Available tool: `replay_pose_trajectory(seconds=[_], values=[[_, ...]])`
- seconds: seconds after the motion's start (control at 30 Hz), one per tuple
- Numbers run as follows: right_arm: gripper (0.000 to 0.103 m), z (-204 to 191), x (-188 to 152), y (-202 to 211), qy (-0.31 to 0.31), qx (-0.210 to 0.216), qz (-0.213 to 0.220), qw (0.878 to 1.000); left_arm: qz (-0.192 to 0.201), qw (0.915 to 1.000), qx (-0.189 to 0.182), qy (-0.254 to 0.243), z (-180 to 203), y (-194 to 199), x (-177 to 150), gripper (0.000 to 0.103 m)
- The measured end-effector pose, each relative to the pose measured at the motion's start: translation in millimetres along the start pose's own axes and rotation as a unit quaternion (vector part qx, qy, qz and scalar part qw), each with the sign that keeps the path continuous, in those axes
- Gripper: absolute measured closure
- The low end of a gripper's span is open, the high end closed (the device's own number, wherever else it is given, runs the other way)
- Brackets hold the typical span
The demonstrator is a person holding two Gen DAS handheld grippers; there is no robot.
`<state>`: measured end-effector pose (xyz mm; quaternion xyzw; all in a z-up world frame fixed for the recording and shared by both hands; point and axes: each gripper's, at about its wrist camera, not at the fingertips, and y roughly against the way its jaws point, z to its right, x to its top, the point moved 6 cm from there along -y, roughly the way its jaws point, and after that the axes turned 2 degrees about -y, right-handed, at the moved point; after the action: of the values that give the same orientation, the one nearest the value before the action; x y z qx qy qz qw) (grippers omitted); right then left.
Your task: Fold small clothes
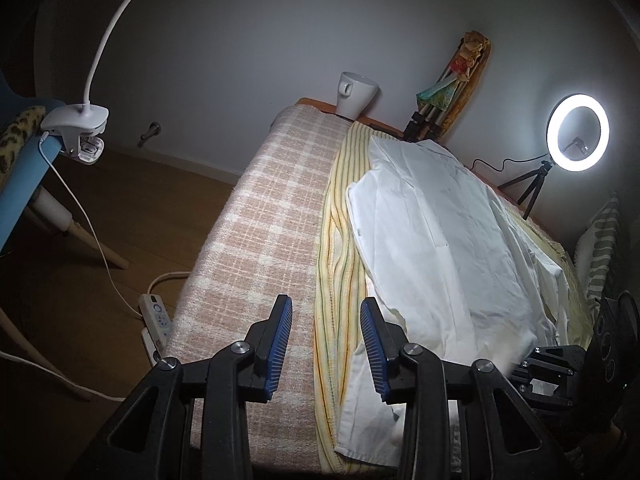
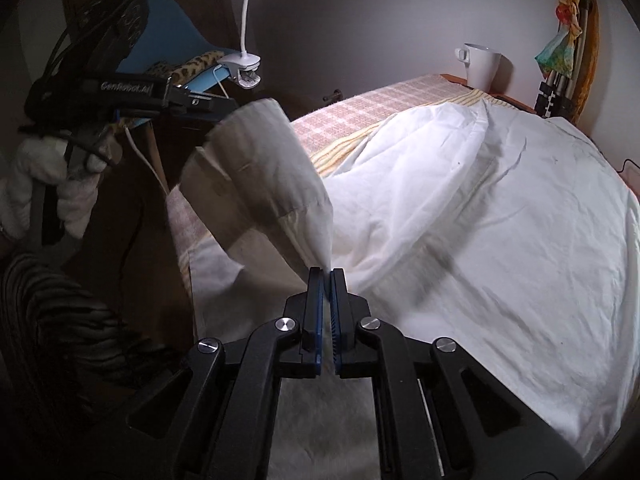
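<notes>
Room: dim, grey wall behind, wooden floor off the table's left side, lit by a ring light on a small tripod at the far right.
Surface: a table under a pink checked blanket, with a yellow striped cloth laid along its middle.
Garment: the white garment is spread over the striped cloth, reaching nearly to the far end, its near edge hanging over the table's front.
Left gripper: the left gripper hovers above the seam between blanket and striped cloth, jaws wide apart, nothing between them.
Right gripper: the right gripper is pinched tight on a corner of the garment, lifting a cone of fabric clear of the table towards the left.
Far edge: a white mug sits by the wall; beside it a folded tripod with a colourful doll leans in the corner.
Left margin: bare blanket runs the whole left strip, open.
Beyond the table: a clip lamp clamped on a blue chair; a power strip on the floor just beside the table.
</notes>
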<state>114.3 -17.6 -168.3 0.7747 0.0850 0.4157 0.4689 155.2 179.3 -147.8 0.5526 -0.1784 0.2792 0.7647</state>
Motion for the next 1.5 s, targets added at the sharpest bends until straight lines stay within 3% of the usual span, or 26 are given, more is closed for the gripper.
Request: replay_pose_trajectory(seconds=[0.1,0.17,0.23,0.37,0.47,0.57,0.67,0.73,0.83,1.03,1.17,1.2,1.27,1.4,1.5], values=[[0.095,2.5,-22.7,12.8,0.020,-0.001,-0.020,1.000,-0.016,0.9998,-0.008,-0.012,10.8,-8.0,-5.3,0.067],[0.066,14.2,-33.8,19.8,-0.008,0.000,-0.035,0.999,-0.034,0.9991,-0.017,-0.020,20.7,-16.8,-10.8,0.067],[0.062,28.1,-37.1,32.9,-0.055,0.025,-0.021,0.998,-0.057,0.9976,-0.028,-0.026,30.9,-28.9,-18.7,0.067],[0.062,53.9,-26.1,45.6,-0.151,0.058,0.008,0.987,-0.121,0.9907,-0.055,-0.030,52.6,-59.5,-41.2,0.067],[0.062,56.7,-17.6,36.5,-0.192,0.074,0.010,0.979,-0.150,0.9863,-0.038,-0.057,65.1,-78.6,-55.9,0.067],[0.062,52.4,-11.7,18.7,-0.212,0.088,-0.002,0.973,-0.136,0.9875,-0.029,-0.075,73.8,-82.4,-52.3,0.068],[0.062,49.7,-8.9,-0.9,-0.216,0.084,-0.019,0.972,-0.136,0.9881,-0.045,-0.055,73.6,-85.1,-48.8,0.089],[0.064,47.4,-9.6,-11.1,-0.213,0.077,-0.033,0.973,-0.132,0.9884,-0.043,-0.062,74.9,-85.5,-47.8,0.095],[0.090,45.2,-9.8,-25.0,-0.214,0.067,-0.049,0.973,-0.122,0.9888,-0.039,-0.076,77.6,-81.6,-44.2,0.101],[0.096,39.2,2.4,-19.5,-0.265,0.123,-0.013,0.956,-0.072,0.9955,-0.027,-0.056,54.7,-50.3,-19.7,0.102],[0.096,36.6,-5.0,-27.5,-0.250,0.090,-0.035,0.963,-0.079,0.9960,-0.011,-0.042,39.0,-52.0,-24.4,0.096],[0.096,37.9,-9.1,-31.5,-0.251,0.079,-0.045,0.964,-0.085,0.9953,-0.011,-0.044,38.5,-52.3,-27.9,0.082],[0.096,37.6,-13.6,-33.8,-0.243,0.073,-0.053,0.966,-0.089,0.9945,-0.009,-0.054,38.0,-49.8,-34.7,0.073],[0.096,31.7,-11.0,-28.1,-0.206,0.045,-0.056,0.976,-0.093,0.9933,0.003,-0.069,34.3,-43.9,-49.3,0.064],[0.095,30.7,-9.4,-23.8,-0.202,0.045,-0.053,0.977,-0.104,0.9917,0.012,-0.074,29.3,-43.2,-61.5,0.061]])
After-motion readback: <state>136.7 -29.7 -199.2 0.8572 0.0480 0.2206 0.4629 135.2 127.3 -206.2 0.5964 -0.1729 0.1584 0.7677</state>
